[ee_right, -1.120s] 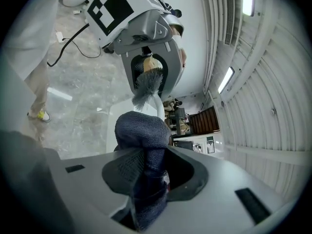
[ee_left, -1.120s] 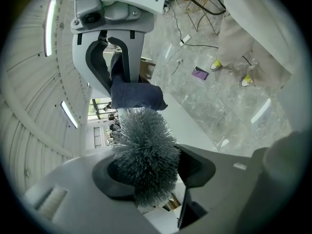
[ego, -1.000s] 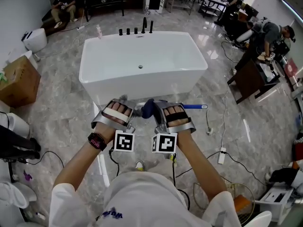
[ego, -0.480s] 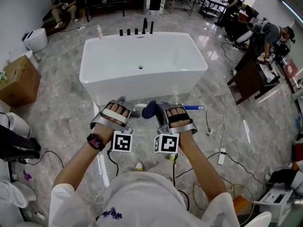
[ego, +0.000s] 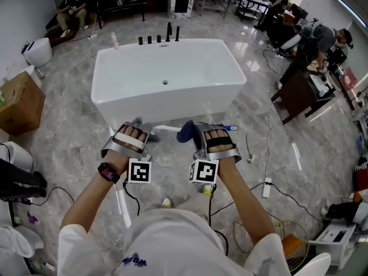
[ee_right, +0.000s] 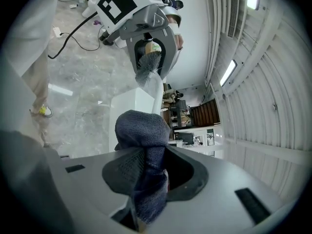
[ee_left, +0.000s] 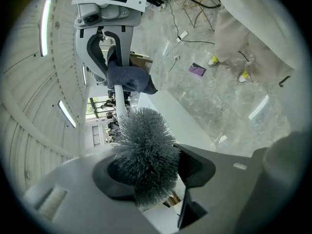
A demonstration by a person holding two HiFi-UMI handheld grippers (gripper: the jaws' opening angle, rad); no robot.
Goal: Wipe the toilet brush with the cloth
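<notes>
head view, tub point(ego: 172, 109) past brush point(ego: 165, 129), box point(ego: 20, 102) lft

I worked with two tongs, one left tongs point(ee_left: 148, 172) and one right tongs point(ee_right: 153, 172). Each carried one marker cube point(ego: 139, 171), so there were two cubes in all. There was one toilet brush point(ee_left: 144, 145), with a single grey bristle head, and one dark blue cloth point(ee_right: 141, 128). Ahead of me stood one white bathtub point(ego: 167, 96) with one drain point(ego: 165, 83) in its bottom. I counted five black fittings point(ego: 158, 39) along its far rim. One cardboard box point(ego: 20, 99) sat at the left edge. I wore one wristwatch point(ego: 107, 172). One seated person point(ego: 72, 7) was at the back left.
</notes>
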